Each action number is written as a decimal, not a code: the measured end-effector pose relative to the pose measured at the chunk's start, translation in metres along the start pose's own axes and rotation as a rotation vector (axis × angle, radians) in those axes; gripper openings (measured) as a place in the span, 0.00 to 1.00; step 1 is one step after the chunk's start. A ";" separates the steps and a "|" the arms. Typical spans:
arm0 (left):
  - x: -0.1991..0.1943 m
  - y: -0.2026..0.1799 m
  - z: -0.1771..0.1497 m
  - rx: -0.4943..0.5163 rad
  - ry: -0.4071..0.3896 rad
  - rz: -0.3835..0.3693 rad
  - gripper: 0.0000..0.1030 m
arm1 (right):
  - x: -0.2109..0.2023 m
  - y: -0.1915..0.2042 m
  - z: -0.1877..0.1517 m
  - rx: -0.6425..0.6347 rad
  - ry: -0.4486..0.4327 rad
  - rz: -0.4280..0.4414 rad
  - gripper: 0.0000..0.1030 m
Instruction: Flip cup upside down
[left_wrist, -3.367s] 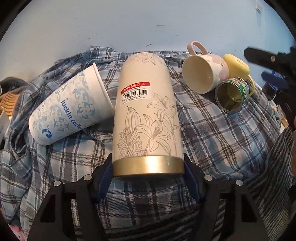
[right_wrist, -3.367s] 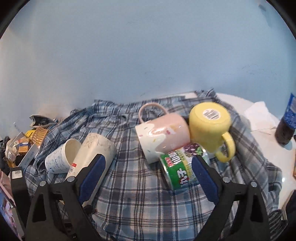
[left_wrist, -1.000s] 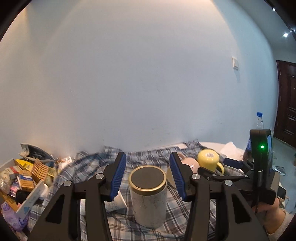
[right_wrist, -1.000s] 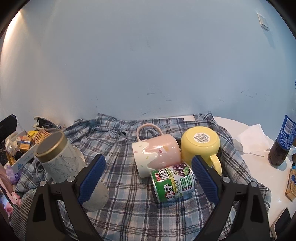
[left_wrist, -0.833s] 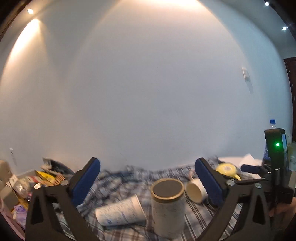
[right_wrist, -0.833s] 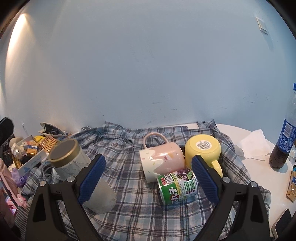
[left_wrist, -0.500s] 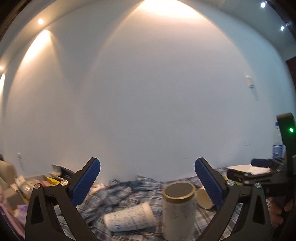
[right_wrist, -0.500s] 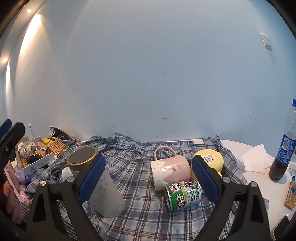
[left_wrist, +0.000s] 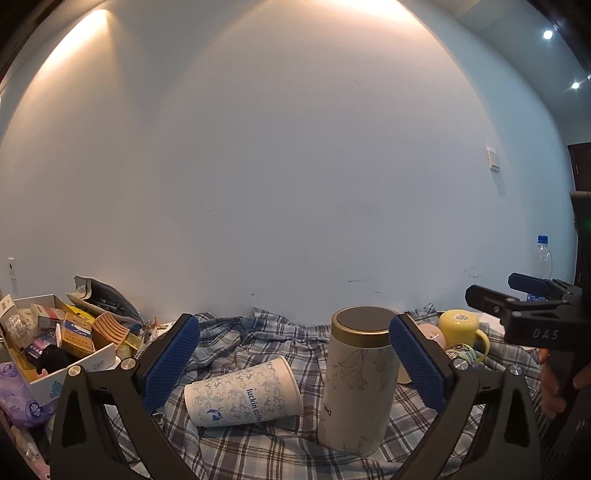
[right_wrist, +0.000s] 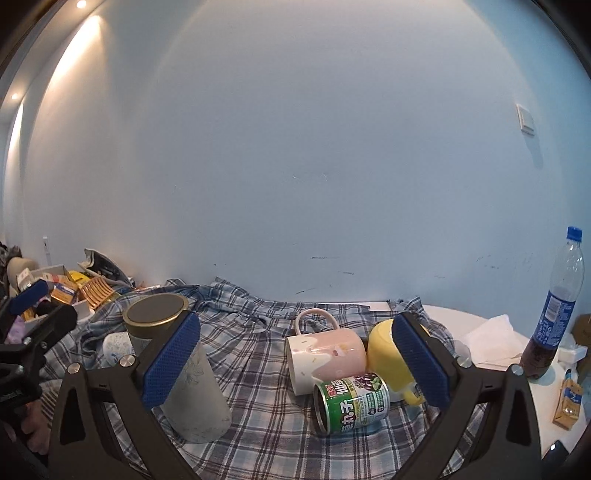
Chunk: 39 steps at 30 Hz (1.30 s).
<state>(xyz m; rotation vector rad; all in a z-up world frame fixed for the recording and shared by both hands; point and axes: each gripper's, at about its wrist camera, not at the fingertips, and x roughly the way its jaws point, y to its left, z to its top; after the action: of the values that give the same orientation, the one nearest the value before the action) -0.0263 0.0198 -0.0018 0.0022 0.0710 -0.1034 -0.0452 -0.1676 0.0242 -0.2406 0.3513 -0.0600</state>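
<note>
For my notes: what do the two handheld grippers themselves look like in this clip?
Both match: the left gripper and right gripper have black angular frames with triangular cut-outs and silver screw heads. Their fingers carry blue textured pads. Seen from the left wrist view, the right gripper's body is marked "DAS" in pale letters. No cables or sleeves show.

This looks like a lived-in home room. A plaid shirt (right_wrist: 258, 354) is spread as a cover over a white bench (right_wrist: 454, 314) against a plain painted wall (left_wrist: 295, 166) with a light switch (right_wrist: 525, 119). At far left sits a cardboard box (left_wrist: 55, 354) crammed with small packets, at right a soda bottle (right_wrist: 554, 314).
</note>
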 end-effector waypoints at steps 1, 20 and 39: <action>-0.002 0.000 0.000 -0.006 -0.005 -0.003 1.00 | 0.000 0.000 -0.001 -0.003 -0.009 -0.006 1.00; -0.002 0.002 -0.001 -0.051 0.041 -0.007 1.00 | -0.004 0.000 -0.003 0.020 -0.032 0.014 1.00; 0.001 0.011 -0.002 -0.098 0.065 -0.014 1.00 | -0.002 0.006 -0.007 -0.028 -0.036 0.009 1.00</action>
<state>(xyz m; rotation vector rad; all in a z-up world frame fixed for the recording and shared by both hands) -0.0248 0.0303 -0.0035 -0.0932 0.1407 -0.1140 -0.0498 -0.1633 0.0175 -0.2679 0.3177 -0.0419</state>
